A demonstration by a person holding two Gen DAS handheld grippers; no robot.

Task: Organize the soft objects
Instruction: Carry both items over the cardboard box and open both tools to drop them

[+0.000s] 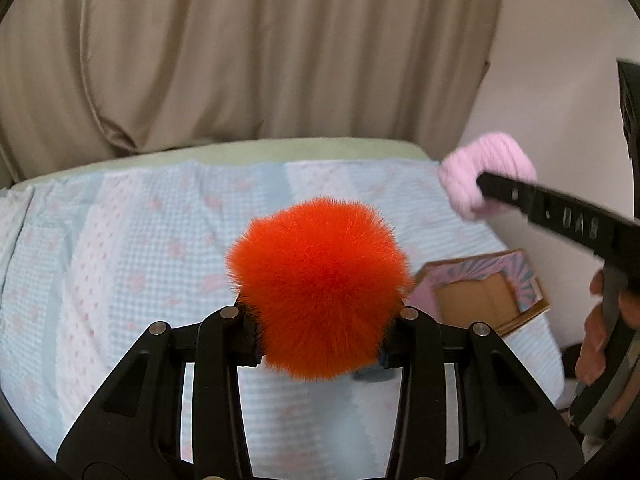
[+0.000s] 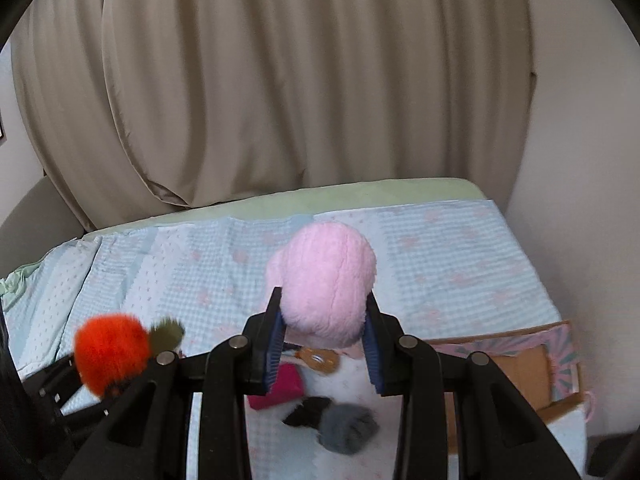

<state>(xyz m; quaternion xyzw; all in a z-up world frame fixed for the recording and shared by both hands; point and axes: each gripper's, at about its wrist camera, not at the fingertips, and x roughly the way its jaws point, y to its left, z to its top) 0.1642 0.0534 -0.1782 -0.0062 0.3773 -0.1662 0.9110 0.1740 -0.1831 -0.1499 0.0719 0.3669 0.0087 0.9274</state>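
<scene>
From the left wrist we see our left gripper (image 1: 320,344) clamped on an orange fur pompom (image 1: 318,288), held up over the bed (image 1: 120,240). The fur swallows both fingertips, so we cannot see the pads themselves. The ball is round, with no long axis to name. At the right edge our right gripper (image 1: 486,182) reaches in, blurred, with a pink plush ball (image 1: 480,160) at its tip; a hand (image 1: 600,336) on its handle is cut off by the frame. Below it an open cardboard box (image 1: 484,292) sits at the bed's right edge, against the wall. The blanket beyond the pompom lies open up to the curtain (image 1: 240,48).

From the right wrist our right gripper (image 2: 324,320) squeezes the pink plush ball (image 2: 328,280) between its blue pads (image 2: 272,344), above the bed. Under it lie a magenta block (image 2: 280,388), a grey pompom (image 2: 348,428), a black tuft and something amber, all partly hidden. At left, the orange pompom (image 2: 110,348) shows an olive tuft (image 2: 166,334) pointing right. The box (image 2: 524,372) lies lower right.
</scene>
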